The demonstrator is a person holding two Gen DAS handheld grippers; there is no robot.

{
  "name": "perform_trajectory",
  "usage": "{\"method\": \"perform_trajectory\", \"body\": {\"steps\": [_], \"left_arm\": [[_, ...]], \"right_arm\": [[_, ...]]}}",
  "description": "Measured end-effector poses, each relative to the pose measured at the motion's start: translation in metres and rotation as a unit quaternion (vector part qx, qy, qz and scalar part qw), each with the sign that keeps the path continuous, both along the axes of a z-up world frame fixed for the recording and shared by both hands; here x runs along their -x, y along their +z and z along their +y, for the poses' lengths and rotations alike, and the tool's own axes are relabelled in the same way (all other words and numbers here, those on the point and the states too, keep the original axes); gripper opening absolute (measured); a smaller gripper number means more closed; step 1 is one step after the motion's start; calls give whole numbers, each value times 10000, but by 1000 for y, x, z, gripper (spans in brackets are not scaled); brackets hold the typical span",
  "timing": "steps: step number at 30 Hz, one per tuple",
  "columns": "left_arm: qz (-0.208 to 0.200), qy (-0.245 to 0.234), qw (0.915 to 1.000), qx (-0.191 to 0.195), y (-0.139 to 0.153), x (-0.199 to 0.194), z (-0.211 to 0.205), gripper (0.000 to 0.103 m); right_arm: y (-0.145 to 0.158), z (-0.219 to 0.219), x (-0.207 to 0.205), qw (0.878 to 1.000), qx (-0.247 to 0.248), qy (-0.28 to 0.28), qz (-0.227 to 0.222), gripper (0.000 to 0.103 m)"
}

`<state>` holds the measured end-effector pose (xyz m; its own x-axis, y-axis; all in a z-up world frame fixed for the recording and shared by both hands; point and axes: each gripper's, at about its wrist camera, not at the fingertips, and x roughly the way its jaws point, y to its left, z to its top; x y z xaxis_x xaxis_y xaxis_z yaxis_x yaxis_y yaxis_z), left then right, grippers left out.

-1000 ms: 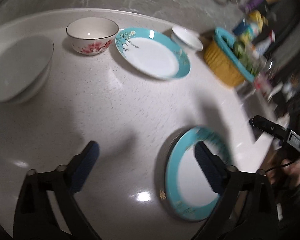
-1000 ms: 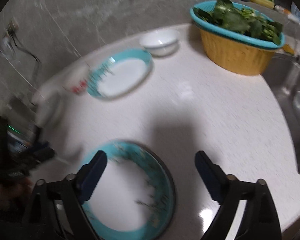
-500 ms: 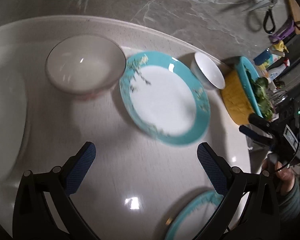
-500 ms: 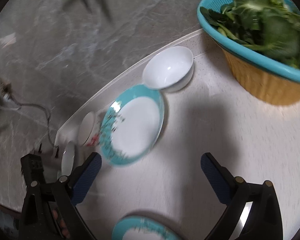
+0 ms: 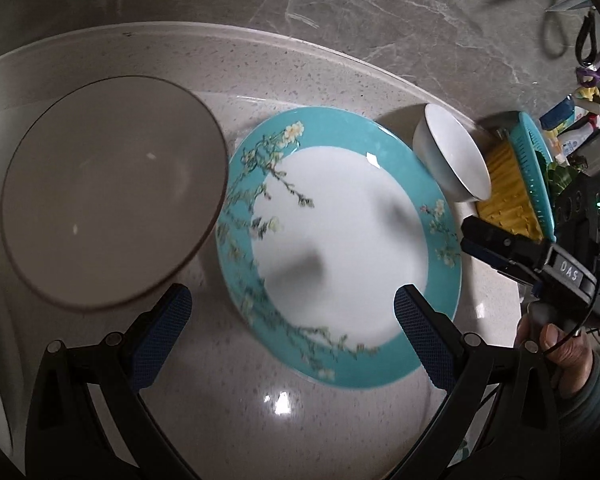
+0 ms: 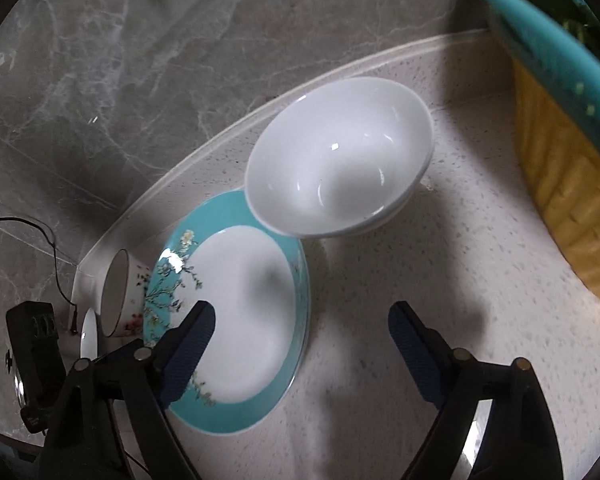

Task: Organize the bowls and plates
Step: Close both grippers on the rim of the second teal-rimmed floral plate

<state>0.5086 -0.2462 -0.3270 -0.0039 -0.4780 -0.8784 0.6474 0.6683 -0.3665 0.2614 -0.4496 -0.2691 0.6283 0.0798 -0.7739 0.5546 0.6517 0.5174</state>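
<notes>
Left wrist view shows my left gripper and right gripper both spread, empty, over the teal plate; the white bowl beside it could get clipped.

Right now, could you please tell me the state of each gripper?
Left gripper: open, holding nothing, above the plate.
Right gripper: open, holding nothing, near the white bowl.

Both wrist views look steeply down, close over the table; they share the teal-rimmed plate and white bowl, seen from opposite sides.
</notes>
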Motion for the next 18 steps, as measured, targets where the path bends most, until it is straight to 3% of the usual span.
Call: {"method": "perform_trajectory", "body": {"steps": [5,13,18], "left_arm": [[119,-90,9999,-23,-8,-7,-16,101],[231,-36,9997,-86,-17,-12,-23,88],[193,104,9997,-104,-17,-14,-24,75]], "right_arm": [[-8,-3,-11,9998,-95,172,78,76],[-11,-6,-24,9991,-92,377,190,73],[-10,-5,-36,9978,80,572,316,57]]}}
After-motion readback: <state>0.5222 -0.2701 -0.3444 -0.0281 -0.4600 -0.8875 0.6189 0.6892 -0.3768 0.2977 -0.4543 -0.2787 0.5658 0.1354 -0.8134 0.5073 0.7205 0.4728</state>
